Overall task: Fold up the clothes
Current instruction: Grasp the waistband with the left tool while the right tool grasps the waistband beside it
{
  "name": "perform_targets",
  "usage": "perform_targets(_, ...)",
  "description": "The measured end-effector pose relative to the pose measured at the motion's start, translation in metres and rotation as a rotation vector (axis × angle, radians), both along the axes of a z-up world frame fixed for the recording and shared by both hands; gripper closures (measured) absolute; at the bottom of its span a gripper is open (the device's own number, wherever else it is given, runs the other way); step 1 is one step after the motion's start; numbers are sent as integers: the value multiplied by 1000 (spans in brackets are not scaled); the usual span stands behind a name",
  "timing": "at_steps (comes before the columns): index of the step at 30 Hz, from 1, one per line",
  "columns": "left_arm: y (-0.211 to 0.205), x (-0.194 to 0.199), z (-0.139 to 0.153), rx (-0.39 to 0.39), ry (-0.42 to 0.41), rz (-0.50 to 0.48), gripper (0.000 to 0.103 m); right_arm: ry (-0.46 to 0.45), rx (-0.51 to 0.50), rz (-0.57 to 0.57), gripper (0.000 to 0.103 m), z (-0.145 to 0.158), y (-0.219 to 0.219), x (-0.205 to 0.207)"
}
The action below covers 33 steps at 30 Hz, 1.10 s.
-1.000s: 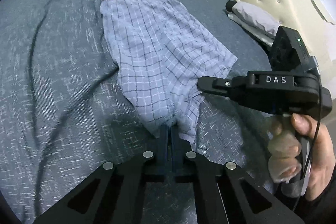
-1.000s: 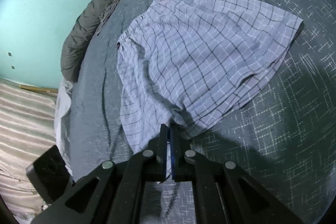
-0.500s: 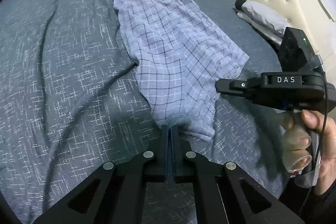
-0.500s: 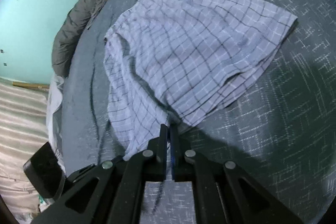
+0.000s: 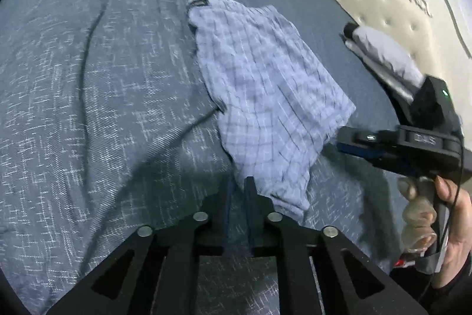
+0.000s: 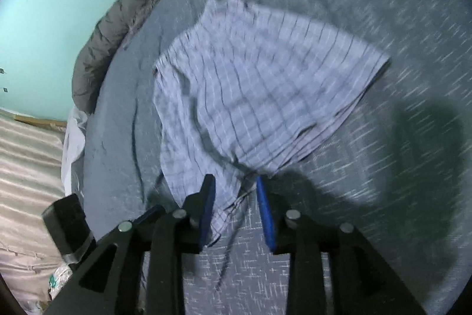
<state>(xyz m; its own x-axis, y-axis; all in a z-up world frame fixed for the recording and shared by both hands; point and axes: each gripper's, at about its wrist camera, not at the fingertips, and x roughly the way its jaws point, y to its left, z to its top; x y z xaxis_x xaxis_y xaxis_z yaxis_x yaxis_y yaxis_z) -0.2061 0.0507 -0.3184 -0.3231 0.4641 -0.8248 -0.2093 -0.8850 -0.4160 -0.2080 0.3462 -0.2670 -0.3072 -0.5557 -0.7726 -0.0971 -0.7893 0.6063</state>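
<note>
Grey-blue bed (image 5: 88, 96) bears checked shorts (image 5: 265, 96) and folded clothes (image 5: 383, 55).

Black hand-held gripper (image 6: 234, 182) with blue finger pads (image 6: 265, 211) and silver screws.

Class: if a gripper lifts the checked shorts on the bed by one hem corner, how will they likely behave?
The checked shorts would probably sag: they lie rumpled in soft folds. They look thin, so likely light. Pushed, they would more likely bunch than slide, since the blue bedspread looks coarse-woven.
</note>
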Motion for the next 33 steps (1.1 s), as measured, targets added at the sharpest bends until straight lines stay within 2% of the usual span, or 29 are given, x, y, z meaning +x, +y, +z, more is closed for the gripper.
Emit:
perform_targets(4,-4,-10,3,36,1,31,86,79,43,-12,70,19,12,-20)
perform_targets(9,-10,-26,0,73,-9,59,83,119,92,38,64,23,20,-59)
perform_targets(11,-14,-34,-2,80,-12,79,76,140,105,67,63,22,21,-80)
perform_targets(14,-19,-48,-5,79,-13,100,76,159,101,87,55,20,19,-107)
perform_targets(21,-21,-94,-5,98,6,133,71,237,192,214,55,13,0,-157)
perform_targets(24,-22,-116,-5,121,12,156,63,266,219,248,55,11,-4,-173)
perform_targets(33,-16,-169,-10,110,9,182,62,298,294,353,51,2,-27,-201)
